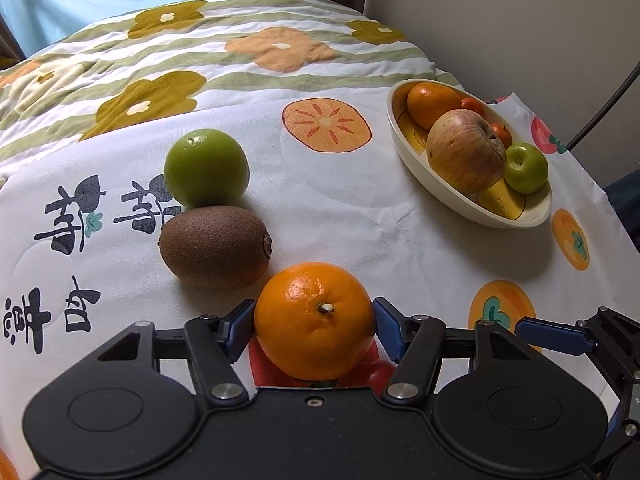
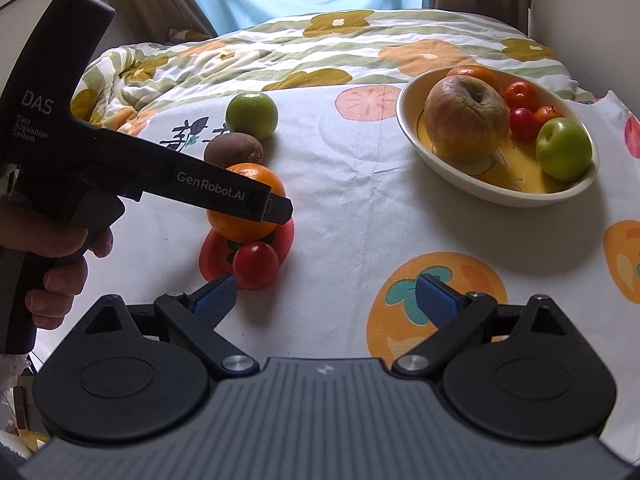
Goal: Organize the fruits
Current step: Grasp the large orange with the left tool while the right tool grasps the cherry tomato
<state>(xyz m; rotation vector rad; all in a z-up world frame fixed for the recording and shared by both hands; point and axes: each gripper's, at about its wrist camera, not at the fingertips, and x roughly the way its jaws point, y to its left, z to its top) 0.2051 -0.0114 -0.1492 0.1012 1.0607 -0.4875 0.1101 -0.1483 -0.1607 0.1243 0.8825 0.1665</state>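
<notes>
Right gripper fingers spread, left gripper at orange, fruit bowl beyond.

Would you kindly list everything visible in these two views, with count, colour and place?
Round orange: one, orange, between the left gripper's pads.
Fuzzy kiwi: one, brown, just behind the orange.
Loose green apple: one, green, behind the kiwi.
Loose cherry tomato: one, red, in front of the orange.
Oval ceramic bowl: one, cream, far right; holds a large russet apple, a green apple, an orange and small red and orange fruits.
Printed tablecloth: one, white.
Left gripper: black, blue pads touching the orange.
Right gripper: open, empty.
Hand: on left gripper's handle.
</notes>
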